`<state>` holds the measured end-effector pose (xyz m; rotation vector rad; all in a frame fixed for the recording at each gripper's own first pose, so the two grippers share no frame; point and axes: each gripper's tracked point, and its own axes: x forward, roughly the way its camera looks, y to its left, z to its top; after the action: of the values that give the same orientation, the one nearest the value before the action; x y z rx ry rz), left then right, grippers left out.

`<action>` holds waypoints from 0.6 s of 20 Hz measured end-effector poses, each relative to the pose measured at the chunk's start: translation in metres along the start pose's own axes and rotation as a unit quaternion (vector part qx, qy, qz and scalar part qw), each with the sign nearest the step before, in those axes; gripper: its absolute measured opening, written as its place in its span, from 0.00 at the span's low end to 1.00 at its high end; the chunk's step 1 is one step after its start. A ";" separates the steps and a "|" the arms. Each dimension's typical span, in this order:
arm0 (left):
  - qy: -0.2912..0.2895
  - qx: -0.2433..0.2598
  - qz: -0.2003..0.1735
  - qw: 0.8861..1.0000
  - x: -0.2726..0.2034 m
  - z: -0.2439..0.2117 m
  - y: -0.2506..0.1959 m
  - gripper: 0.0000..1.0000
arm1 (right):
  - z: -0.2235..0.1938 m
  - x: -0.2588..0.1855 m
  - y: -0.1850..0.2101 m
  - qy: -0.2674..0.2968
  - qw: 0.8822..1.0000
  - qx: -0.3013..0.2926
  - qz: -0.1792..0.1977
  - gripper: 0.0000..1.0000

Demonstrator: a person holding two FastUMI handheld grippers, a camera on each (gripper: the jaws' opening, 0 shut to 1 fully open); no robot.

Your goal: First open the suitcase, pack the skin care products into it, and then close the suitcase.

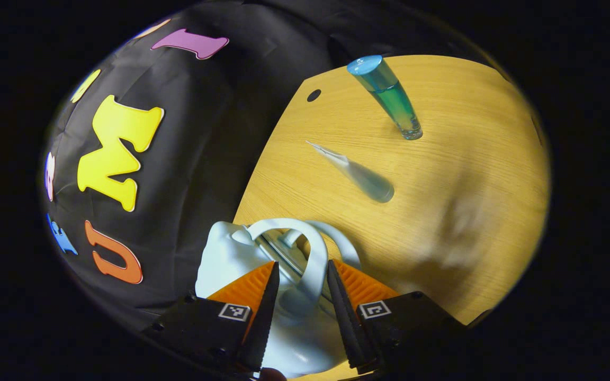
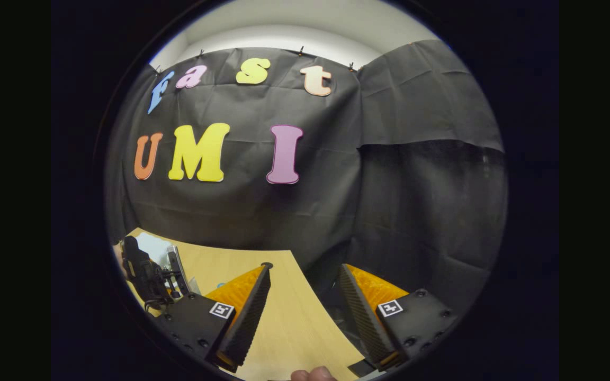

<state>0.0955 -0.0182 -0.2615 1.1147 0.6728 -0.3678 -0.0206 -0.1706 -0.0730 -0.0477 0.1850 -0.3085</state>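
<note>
In the left gripper view your left tongs (image 1: 301,275) sit around the looped handle (image 1: 313,254) of the pale suitcase (image 1: 231,254), one finger on each side of the loop. The fingers are close to the handle, but you cannot tell whether both press on it. The suitcase lies at the near edge of the table (image 1: 442,174), right beside the black cloth wall (image 1: 199,137).

Farther out on the table, that same view gives you two skin care products: a tall blue-green bottle (image 1: 387,95) standing up near the far side, and a clear tube (image 1: 355,172) lying flat between the bottle and the suitcase. The two are apart from each other and well apart from the suitcase.

In the right gripper view your right tongs (image 2: 305,275) are held wide apart with nothing between them, raised above the table's edge and pointed at the cloth wall. At the lower left of that view you can see your other gripper (image 2: 146,275) low over the table, with a bit of the pale suitcase just behind it.
</note>
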 end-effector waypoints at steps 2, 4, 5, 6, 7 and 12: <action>0.008 0.011 -0.001 1.000 0.005 0.000 0.000 0.58 | -0.002 0.001 -0.003 0.004 1.000 -0.001 -0.005 0.80; 0.010 0.018 -0.003 1.000 0.008 0.002 0.000 0.49 | -0.002 0.001 -0.004 0.004 1.000 -0.001 -0.008 0.79; 0.011 0.020 -0.006 1.000 0.008 0.002 -0.001 0.47 | -0.001 0.000 -0.004 0.005 1.000 -0.001 -0.009 0.80; 0.013 0.022 -0.007 1.000 0.008 0.002 -0.002 0.44 | -0.001 -0.001 -0.003 0.005 1.000 -0.002 -0.009 0.80; 0.013 0.023 -0.007 1.000 0.008 0.003 -0.002 0.47 | 0.000 -0.002 -0.002 0.004 1.000 -0.002 -0.008 0.80; 0.008 0.014 -0.001 1.000 0.003 0.006 0.001 0.18 | 0.003 -0.009 0.010 -0.003 1.000 -0.008 0.002 0.80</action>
<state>0.1003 -0.0235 -0.2611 1.1441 0.6853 -0.3704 -0.0250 -0.1580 -0.0692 -0.0636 0.1807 -0.3026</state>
